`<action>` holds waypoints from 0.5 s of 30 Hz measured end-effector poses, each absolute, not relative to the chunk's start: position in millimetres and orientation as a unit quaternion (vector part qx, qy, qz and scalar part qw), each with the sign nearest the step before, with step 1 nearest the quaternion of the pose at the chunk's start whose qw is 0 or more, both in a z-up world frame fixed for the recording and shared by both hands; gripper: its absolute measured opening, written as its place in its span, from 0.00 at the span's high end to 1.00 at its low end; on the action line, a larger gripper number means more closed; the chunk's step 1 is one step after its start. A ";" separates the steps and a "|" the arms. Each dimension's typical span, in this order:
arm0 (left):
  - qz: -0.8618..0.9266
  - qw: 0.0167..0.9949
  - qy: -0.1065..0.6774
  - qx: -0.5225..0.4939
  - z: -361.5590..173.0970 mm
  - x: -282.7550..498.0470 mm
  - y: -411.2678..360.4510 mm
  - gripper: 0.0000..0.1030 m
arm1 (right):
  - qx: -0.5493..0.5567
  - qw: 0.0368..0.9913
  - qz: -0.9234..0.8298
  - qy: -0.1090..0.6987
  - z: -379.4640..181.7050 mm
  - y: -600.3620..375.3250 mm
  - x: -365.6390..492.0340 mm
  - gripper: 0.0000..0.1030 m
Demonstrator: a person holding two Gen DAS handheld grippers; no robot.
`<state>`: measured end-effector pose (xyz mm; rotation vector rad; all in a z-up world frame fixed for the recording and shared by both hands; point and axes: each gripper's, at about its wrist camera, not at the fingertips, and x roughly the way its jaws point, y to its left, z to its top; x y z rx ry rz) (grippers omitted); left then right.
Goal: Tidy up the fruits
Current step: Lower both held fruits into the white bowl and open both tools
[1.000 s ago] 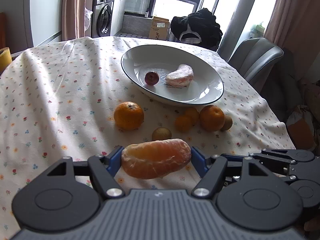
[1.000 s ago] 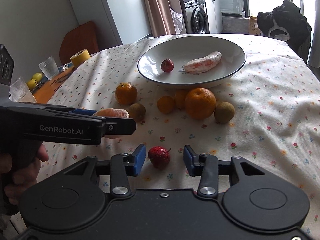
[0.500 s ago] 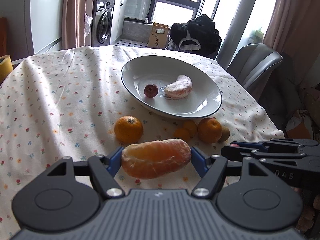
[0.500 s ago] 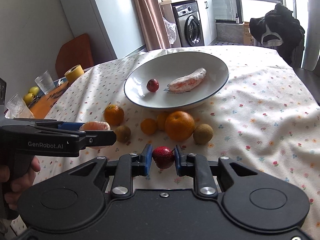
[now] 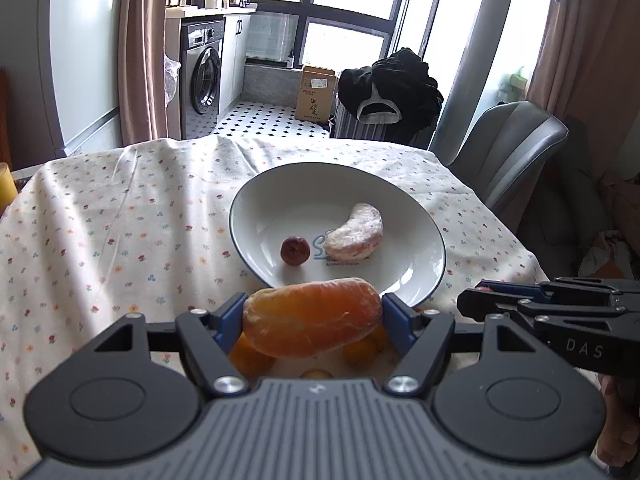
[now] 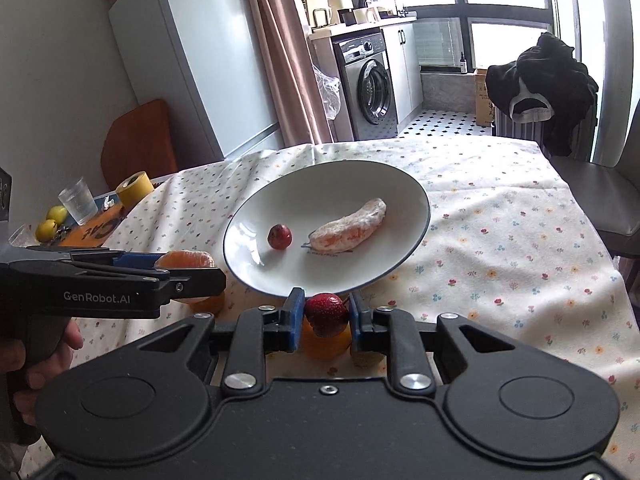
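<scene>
My left gripper (image 5: 312, 322) is shut on a peeled orange half (image 5: 312, 328), held above the table just before the near rim of the white bowl (image 5: 248, 200). My right gripper (image 6: 325, 316) is shut on a red strawberry (image 6: 326, 314), also raised near the bowl's (image 6: 248, 216) front rim. The bowl holds a small dark red fruit (image 5: 295, 251) and a pale peeled citrus wedge (image 5: 354, 232). The left gripper shows in the right wrist view (image 6: 184, 264) at the left, with the orange half (image 6: 184, 259). Oranges (image 5: 250, 354) lie under the grippers, mostly hidden.
The table has a floral cloth (image 5: 120, 220). A grey chair (image 5: 508, 148) stands at the far right. A glass (image 6: 78, 200), yellow tape roll (image 6: 134, 188) and yellow fruits (image 6: 50, 222) sit at the table's left end.
The right gripper shut on the strawberry and lifted it. Both grippers rose and moved forward toward the bowl; the loose oranges now lie beneath them.
</scene>
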<state>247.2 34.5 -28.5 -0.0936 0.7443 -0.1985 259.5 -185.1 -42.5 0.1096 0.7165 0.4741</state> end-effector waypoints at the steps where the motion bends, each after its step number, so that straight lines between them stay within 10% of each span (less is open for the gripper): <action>1: -0.097 0.926 0.362 -0.045 -28.1 250.9 32.9 0.31 | 0.054 0.908 0.229 0.346 -41.7 -185.9 262.2 0.79; 15: -0.108 0.922 0.371 -0.026 -39.7 290.0 7.2 0.31 | 0.066 0.913 0.215 0.341 -43.8 -192.9 295.7 0.79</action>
